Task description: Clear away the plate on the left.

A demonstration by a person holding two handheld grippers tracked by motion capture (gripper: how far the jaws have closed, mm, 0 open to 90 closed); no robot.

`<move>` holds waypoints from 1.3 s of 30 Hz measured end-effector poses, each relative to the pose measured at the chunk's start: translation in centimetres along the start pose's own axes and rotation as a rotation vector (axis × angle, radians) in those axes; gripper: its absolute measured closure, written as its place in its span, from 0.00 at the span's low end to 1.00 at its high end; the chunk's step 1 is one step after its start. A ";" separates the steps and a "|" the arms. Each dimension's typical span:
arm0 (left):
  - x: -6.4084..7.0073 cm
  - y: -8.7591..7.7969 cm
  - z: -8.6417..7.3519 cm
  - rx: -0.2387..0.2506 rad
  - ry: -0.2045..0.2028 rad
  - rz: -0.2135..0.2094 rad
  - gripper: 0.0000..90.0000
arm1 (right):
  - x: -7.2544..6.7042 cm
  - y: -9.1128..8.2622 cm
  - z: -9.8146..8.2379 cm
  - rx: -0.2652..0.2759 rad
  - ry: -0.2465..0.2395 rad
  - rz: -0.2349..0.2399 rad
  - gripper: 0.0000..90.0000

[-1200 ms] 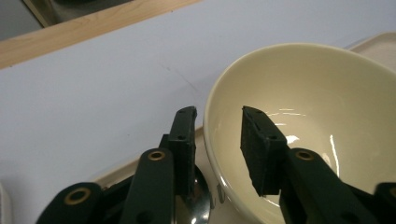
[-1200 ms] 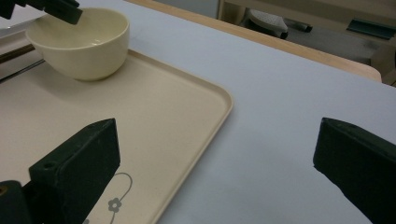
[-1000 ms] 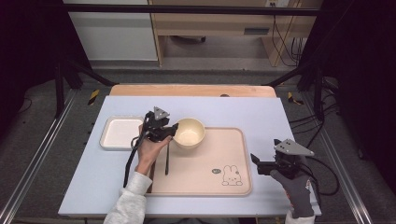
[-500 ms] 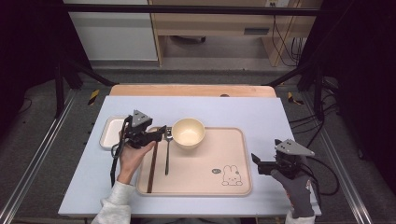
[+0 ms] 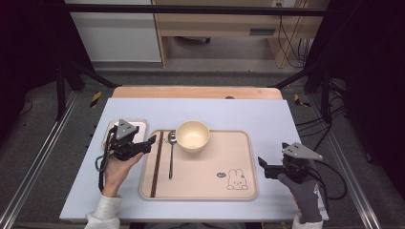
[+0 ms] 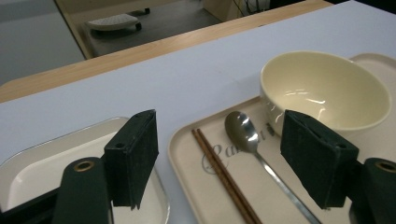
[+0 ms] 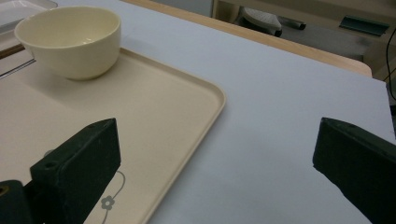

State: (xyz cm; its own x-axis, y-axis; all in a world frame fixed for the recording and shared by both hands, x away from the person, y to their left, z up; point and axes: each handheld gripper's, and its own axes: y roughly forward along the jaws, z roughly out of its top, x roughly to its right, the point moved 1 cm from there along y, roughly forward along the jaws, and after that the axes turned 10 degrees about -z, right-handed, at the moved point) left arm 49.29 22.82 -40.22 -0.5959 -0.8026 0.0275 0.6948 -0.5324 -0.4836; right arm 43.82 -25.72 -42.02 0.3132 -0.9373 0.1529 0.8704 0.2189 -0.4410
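Bowl (image 5: 192,135) sits upright and empty on the beige tray (image 5: 229,186), at the tray's far edge, left of centre. Spoon (image 5: 171,155) lies on the tray just left of the bowl, its scoop end close to the bowl's base, handle running toward the near edge. Chopsticks (image 5: 156,163) lie side by side just left of the spoon, parallel to it, near the tray's left rim. Rabbit print (image 5: 235,180) is at the tray's near right corner.

Left gripper (image 5: 149,142) hangs over the tray's left rim, pointing across it toward the bowl; its jaws have just been opening and now stand wide apart with nothing between them. In the left gripper view, the spoon (image 6: 254,149) and chopsticks (image 6: 224,177) show in the gap between the pads, below them and untouched, with the bowl (image 6: 322,91) beyond the right pad.

White dish (image 5: 137,129) sits on the blue table top (image 5: 248,114) just left of the tray, partly under the left gripper.

Right gripper (image 5: 263,166) is off the tray's right rim, near the rabbit corner, above the table top. Jaws spread wide, empty. Right gripper view: tray corner (image 7: 205,102) between the pads, bowl (image 7: 70,39) far off to the left.
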 end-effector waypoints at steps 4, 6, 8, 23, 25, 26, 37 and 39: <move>-0.9 -0.4 -0.6 -0.013 -0.002 0.019 0.30 | 0.0 0.0 0.0 0.000 0.003 0.000 0.01; -1.6 -0.5 -1.1 -0.024 -0.006 0.038 0.29 | 0.0 0.1 0.0 -0.001 -0.004 -0.004 0.01; -2.1 -0.6 -1.3 -0.032 -0.019 0.048 0.28 | -0.1 0.1 0.0 -0.004 -0.001 -0.001 0.01; -5.2 -1.6 -1.9 -0.039 -0.052 0.110 0.25 | -0.2 0.2 -0.1 -0.007 -0.010 0.000 0.01; -5.9 -1.9 -2.1 -0.035 -0.064 0.123 0.25 | -0.2 0.4 -0.2 -0.012 -0.015 0.001 0.01; -6.1 -2.0 -2.1 -0.039 -0.064 0.128 0.25 | -0.3 0.4 -0.2 -0.017 -0.014 0.001 0.01; -8.2 -3.2 -2.4 -0.030 -0.094 0.188 0.25 | -0.3 0.4 -0.2 -0.019 -0.014 -0.001 0.01; -8.6 -3.4 -2.5 -0.023 -0.106 0.187 0.25 | -0.3 0.5 -0.2 -0.020 -0.017 -0.004 0.01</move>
State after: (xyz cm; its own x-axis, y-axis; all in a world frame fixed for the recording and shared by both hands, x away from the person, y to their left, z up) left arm 51.03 32.19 -41.01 -0.4104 -0.9115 0.0267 0.7795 -0.3659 -0.5084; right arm 44.04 -25.41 -42.47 0.3166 -0.9333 0.1696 0.8639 0.2098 -0.4579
